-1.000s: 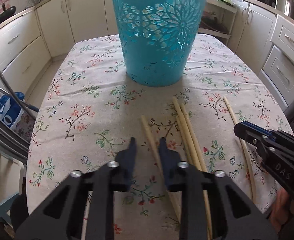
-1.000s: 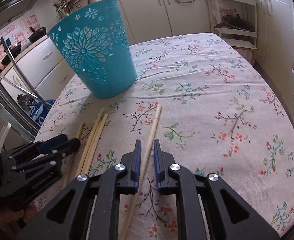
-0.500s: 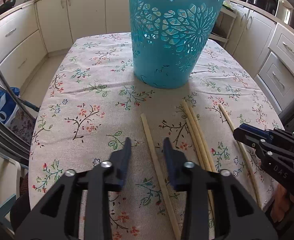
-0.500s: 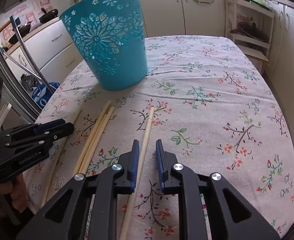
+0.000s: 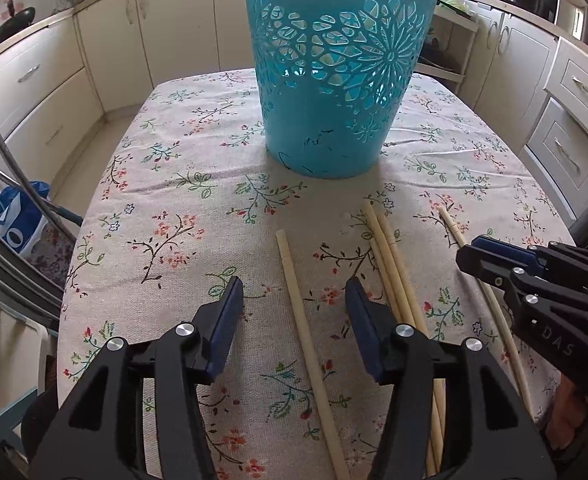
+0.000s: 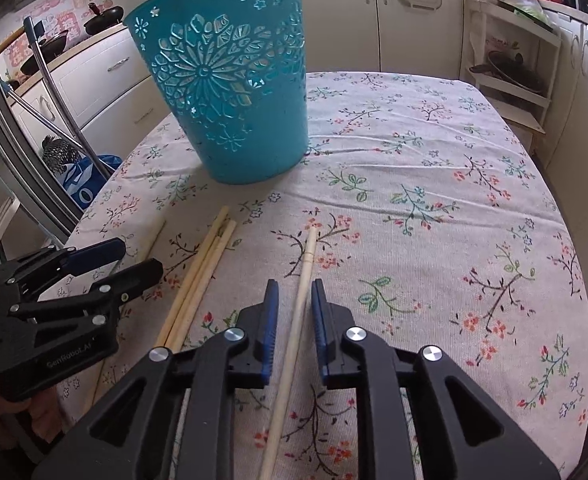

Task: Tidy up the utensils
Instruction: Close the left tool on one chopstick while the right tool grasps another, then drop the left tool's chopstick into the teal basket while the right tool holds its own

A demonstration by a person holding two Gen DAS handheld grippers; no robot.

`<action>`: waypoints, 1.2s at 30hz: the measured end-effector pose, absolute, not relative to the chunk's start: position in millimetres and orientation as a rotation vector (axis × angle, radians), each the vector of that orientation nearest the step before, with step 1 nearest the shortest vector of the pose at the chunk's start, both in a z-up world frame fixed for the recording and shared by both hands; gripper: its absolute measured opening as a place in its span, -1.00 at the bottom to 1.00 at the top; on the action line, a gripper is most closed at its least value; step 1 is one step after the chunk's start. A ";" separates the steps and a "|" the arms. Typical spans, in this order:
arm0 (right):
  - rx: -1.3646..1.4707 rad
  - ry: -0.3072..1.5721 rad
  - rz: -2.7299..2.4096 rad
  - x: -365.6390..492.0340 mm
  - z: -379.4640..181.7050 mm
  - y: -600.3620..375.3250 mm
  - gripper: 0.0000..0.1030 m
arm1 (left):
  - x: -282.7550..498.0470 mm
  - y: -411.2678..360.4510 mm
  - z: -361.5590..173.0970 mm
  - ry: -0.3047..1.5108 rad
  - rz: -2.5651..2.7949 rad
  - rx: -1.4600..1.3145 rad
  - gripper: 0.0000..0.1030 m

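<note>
A pick-up of 2 chopsticks is being set up on the floral-clothed table (image 5: 166,184). The left gripper (image 5: 292,302) is released; its jaws have just been opening and now straddle a single chopstick (image 5: 306,328) without touching it. The right gripper (image 6: 295,308) is nearly closed around another chopstick (image 6: 298,312), but a thin gap shows at each pad, so no grasp is made yet. A bundle of 3 more chopsticks (image 5: 390,264) lies between the 2 tools. All the chopsticks are placed near the table's near edge, pointing toward the teal basket (image 5: 334,80), which stands upright toward the middle of the table. Judged from this, the gathering step is at its start. Next, each pair of jaws would need to be lowered and clenched on its stick, then lifted over the basket rim.
</note>
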State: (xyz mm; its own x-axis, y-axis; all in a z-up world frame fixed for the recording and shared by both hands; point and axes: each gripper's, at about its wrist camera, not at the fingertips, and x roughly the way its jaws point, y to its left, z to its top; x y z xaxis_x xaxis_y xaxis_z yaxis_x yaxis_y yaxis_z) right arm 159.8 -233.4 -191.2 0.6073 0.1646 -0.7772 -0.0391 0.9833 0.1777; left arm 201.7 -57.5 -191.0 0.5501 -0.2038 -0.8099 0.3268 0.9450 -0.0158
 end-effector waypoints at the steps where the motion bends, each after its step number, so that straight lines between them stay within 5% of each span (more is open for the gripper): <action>1: 0.144 0.910 0.116 160.9 -191.2 -232.9 -0.66 | 202.1 -57.9 -191.1 0.936 -0.318 0.141 -0.03; 3: 0.137 0.907 0.111 160.2 -191.2 -232.2 -0.71 | 202.9 -59.6 -191.4 0.931 -0.325 0.138 -0.04; 8: 0.140 0.910 0.126 157.8 -191.4 -237.0 -0.87 | 205.7 -60.1 -192.2 0.924 -0.361 0.131 -0.87; 18: 0.112 0.922 0.135 158.4 -190.7 -235.5 -0.84 | 215.3 -65.1 -192.0 0.951 -0.367 0.145 -0.78; 25: 0.147 0.885 0.134 153.3 -193.6 -239.7 -0.87 | 211.1 -66.1 -185.6 0.937 -0.392 0.149 -0.91; 36: 0.203 0.866 0.142 149.3 -195.5 -246.8 -0.88 | 190.8 -43.8 -93.9 0.731 -0.497 -0.044 -0.91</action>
State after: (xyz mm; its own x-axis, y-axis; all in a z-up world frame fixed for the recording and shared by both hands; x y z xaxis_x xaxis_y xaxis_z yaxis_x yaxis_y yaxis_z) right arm 149.3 -246.8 -195.5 0.6401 0.2061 -0.7401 -0.0417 0.9712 0.2344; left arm 190.8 -43.8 -93.9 0.6340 -0.4497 -0.6292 0.4194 0.8835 -0.2089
